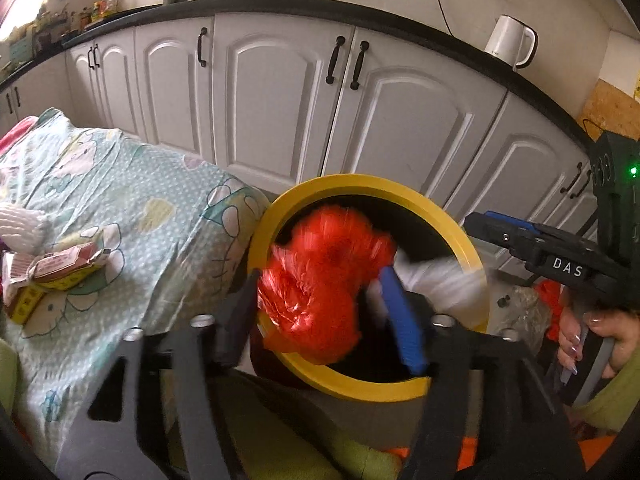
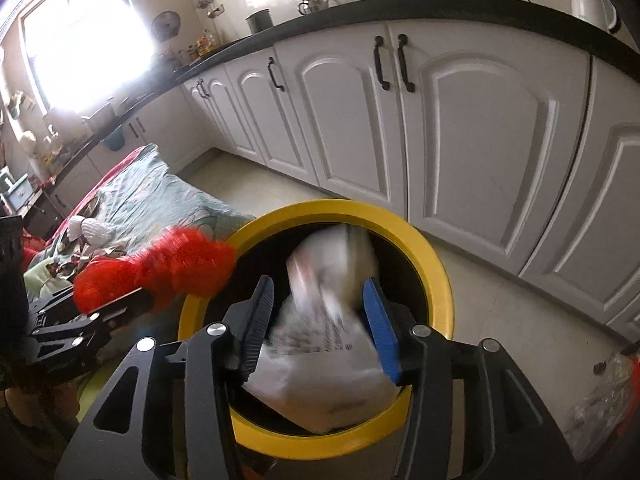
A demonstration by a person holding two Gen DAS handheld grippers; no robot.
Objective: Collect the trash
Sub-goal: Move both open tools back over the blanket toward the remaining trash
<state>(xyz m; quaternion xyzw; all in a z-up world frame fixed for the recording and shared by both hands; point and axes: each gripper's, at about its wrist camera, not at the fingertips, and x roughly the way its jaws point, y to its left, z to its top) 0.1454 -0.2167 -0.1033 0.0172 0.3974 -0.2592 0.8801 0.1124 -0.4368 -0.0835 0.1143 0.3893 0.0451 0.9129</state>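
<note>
A round bin with a yellow rim [image 1: 472, 252] [image 2: 438, 280] stands on the floor beside the bed. My left gripper [image 1: 320, 312] is open wide over the bin's left side, with a crumpled red plastic bag [image 1: 320, 280] [image 2: 160, 268] blurred between its fingers; I cannot tell if the pads still touch it. My right gripper [image 2: 320, 320] is open over the bin, with a blurred white printed plastic bag [image 2: 324, 344] [image 1: 440, 276] between its fingers, dropping into the bin.
A bed with a teal patterned sheet [image 1: 120, 200] lies left of the bin, with a snack wrapper [image 1: 56, 268] and a white knitted item [image 1: 20, 228] on it. White cabinets [image 1: 280, 112] run behind. Clear and orange bags [image 2: 612, 388] lie on the floor at right.
</note>
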